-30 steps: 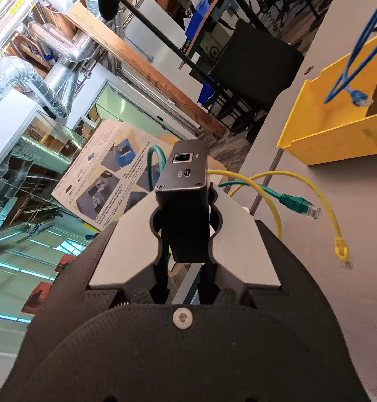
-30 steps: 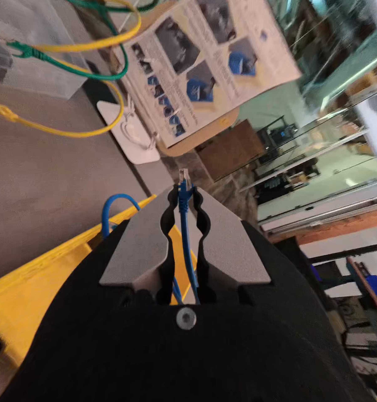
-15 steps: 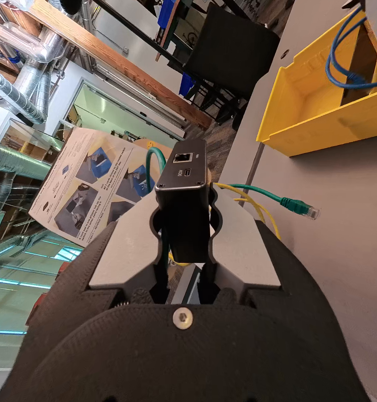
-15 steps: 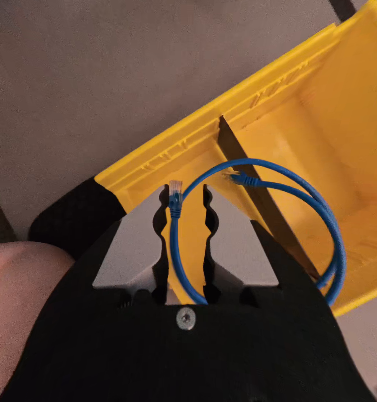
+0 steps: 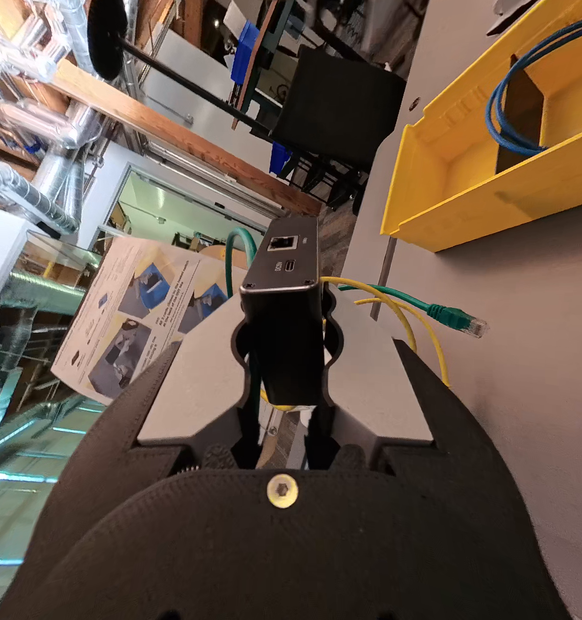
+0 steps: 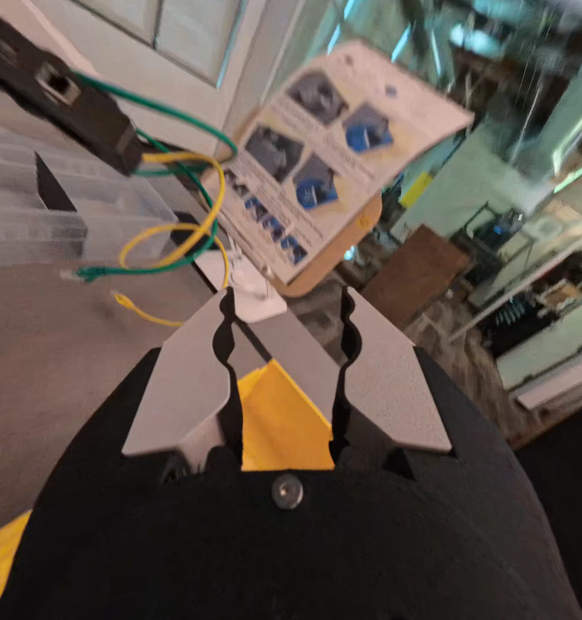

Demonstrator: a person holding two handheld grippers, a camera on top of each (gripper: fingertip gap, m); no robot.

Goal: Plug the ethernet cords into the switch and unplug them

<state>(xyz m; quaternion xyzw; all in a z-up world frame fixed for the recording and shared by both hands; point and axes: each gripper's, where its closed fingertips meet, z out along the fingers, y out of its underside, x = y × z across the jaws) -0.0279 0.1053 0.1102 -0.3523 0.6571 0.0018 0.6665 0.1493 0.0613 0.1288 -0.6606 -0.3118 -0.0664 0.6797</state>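
Note:
My left gripper [image 5: 284, 298] is shut on the black switch [image 5: 283, 302] and holds it above the grey table. The switch also shows at the upper left of the right wrist view [image 6: 81, 114]. A green cord [image 5: 450, 315] and a yellow cord [image 5: 407, 322] hang from the switch, their free plugs loose over the table; both show in the right wrist view, green [image 6: 182, 188] and yellow [image 6: 169, 235]. A blue cord [image 5: 511, 110] lies coiled in the yellow bin [image 5: 450, 201]. My right gripper [image 6: 286, 295] is open and empty above the bin's corner [image 6: 283, 419].
A printed instruction sheet on a board [image 5: 132, 315] stands beyond the table edge; it also shows in the right wrist view [image 6: 333, 151]. A clear plastic bin [image 6: 65, 208] sits on the table at the left. A white stand base [image 6: 249, 295] lies near the table edge. Tip to tip, the grippers are about 20 centimetres apart.
My right gripper opened and let go of the blue cord's plug, which now lies in the yellow bin; the gripper then swung up toward the switch. My left gripper keeps its hold on the switch.

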